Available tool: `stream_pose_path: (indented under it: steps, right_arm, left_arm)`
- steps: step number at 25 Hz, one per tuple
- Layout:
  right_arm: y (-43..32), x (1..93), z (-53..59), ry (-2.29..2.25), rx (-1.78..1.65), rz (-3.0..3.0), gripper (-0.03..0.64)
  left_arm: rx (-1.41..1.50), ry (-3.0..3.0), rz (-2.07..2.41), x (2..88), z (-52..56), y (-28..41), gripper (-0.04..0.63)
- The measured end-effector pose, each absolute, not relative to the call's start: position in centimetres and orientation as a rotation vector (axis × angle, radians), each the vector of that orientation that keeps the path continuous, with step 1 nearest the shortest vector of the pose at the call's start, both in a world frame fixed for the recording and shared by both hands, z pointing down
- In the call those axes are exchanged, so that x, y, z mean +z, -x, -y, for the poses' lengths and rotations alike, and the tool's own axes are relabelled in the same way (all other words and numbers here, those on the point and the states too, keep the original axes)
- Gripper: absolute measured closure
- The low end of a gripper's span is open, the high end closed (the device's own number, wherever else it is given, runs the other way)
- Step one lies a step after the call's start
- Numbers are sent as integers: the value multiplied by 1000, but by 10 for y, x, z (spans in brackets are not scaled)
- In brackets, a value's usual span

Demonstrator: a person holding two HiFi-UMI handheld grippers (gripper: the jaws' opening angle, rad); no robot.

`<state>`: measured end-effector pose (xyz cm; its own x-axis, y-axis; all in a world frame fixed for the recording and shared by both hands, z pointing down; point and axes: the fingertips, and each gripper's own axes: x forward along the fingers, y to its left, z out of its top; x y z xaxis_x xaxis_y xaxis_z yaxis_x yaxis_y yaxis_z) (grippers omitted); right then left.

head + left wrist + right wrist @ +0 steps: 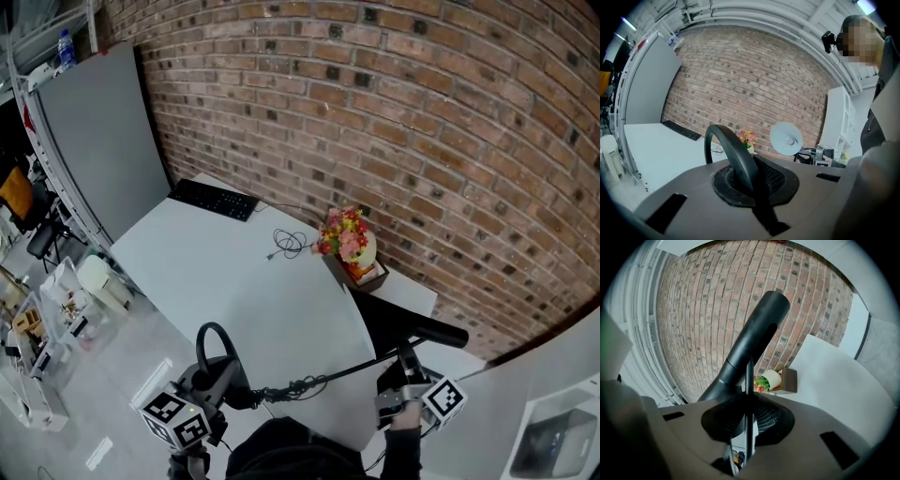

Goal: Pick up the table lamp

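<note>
room: brick wall curves across the whole back of the head view, from 10 o'clock round to 3. A tall gray panel leans at 10 o'clock, with a bottle up on a shelf above it.

surface: a big white table fills the middle and its far edge butts up against the brick. From up here most of it is bare.

side stuff: white shelving sits at 4 o'clock. There's a clutter of small things on the floor at 8 o'clock that I can't really make out.

table lamp: black and held up between my two grippers at 6 o'clock, just off the table's near edge. The tube head is toward 5 o'clock. A thin stem with a coiled cord runs from it to the loop end at 7.

keyboard: black, at 11 o'clock on the table, near the gray panel.

flower pot: pale pot of red and yellow flowers, tipped in a small wooden box at 1 o'clock, close to the wall.

cable: a loose tangle on the table, just beside the flowers toward 11.

left gripper: jaws pressed together on the lamp's curved black loop.

right gripper: jaws pinching the lamp's thin stem, with the tube head rising past them toward 12.
</note>
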<state>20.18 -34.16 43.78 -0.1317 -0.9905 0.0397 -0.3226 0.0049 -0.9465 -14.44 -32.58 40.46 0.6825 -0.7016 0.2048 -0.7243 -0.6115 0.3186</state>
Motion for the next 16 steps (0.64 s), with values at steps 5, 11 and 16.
stream_pose_path:
  steps: [5, 11, 16]
  right_arm:
    - [-198, 432, 344, 1384, -1121, -1559, 569]
    - [-194, 430, 345, 1385, -1102, -1552, 569]
    - [-196, 437, 348, 1415, -1115, -1531, 568]
  left_arm:
    - [58, -2558, 1119, 402, 332, 149, 586]
    - [53, -2545, 1107, 406, 339, 153, 586]
    - [62, -2541, 1096, 413, 346, 152, 586]
